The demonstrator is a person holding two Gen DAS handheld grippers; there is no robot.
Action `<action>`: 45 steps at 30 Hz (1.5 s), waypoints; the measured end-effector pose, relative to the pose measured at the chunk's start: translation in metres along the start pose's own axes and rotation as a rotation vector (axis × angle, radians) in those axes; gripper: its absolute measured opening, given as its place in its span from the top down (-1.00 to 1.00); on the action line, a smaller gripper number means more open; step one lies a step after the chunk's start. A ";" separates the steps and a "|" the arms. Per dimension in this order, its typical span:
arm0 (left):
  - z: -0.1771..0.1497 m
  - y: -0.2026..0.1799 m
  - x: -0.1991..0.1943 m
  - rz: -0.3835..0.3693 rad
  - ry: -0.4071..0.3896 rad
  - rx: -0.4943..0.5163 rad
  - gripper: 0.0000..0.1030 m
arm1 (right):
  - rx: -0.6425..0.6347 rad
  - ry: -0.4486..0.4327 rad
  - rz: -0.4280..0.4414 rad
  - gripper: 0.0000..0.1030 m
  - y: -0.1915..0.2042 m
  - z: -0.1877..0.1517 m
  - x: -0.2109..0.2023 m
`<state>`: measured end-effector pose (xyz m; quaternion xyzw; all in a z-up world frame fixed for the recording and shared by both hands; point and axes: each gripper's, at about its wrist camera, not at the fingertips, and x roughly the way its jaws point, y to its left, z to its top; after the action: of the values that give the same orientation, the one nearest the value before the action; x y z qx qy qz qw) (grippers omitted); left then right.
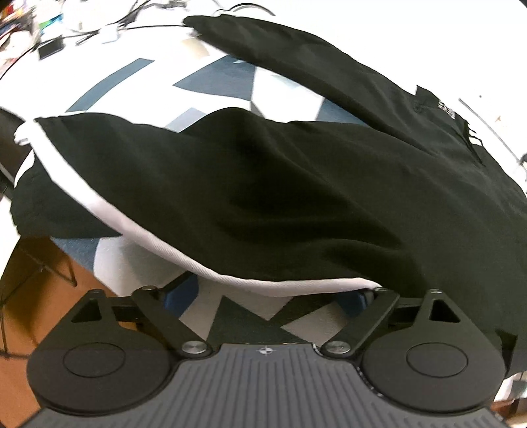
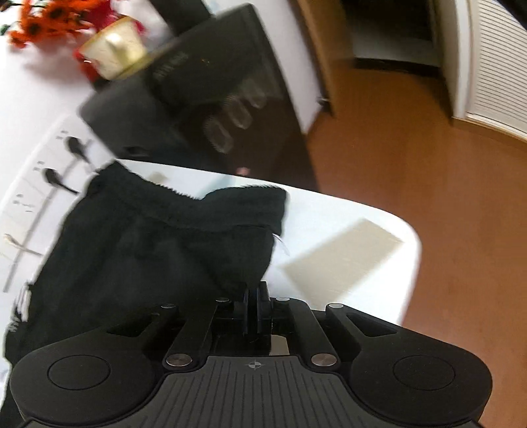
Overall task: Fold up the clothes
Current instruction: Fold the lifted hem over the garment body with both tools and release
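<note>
Left gripper (image 1: 263,293) angled down, released, black trousers (image 1: 263,197) at twelve o'clock, right gripper (image 2: 255,298) clenched on their waistband (image 2: 230,210), flower pot (image 2: 112,56) at eleven o'clock

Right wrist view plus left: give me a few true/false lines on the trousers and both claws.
1. The right claw is shut on the black trousers. True: cloth near the waistband is pinched between its tips.
2. The left claw is shut. False: its arms stand wide apart, nothing pinched.
3. The trousers carry a white side stripe. True.
4. The trousers are folded into a neat square. False: both legs lie spread apart on the patterned cloth.
5. Orange flowers are near a black device. True.
</note>
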<state>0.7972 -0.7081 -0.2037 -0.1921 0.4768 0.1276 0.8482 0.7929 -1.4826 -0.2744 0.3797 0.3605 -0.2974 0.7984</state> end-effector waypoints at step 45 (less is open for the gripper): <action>0.121 0.196 0.017 -0.072 -0.065 -0.276 0.65 | -1.399 0.349 0.493 -0.68 0.408 -0.407 -0.053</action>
<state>0.8196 -0.4781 -0.2013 -0.3195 0.4200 0.1676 0.8327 0.9258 -0.9198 -0.2559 -0.1039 0.4907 0.2517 0.8277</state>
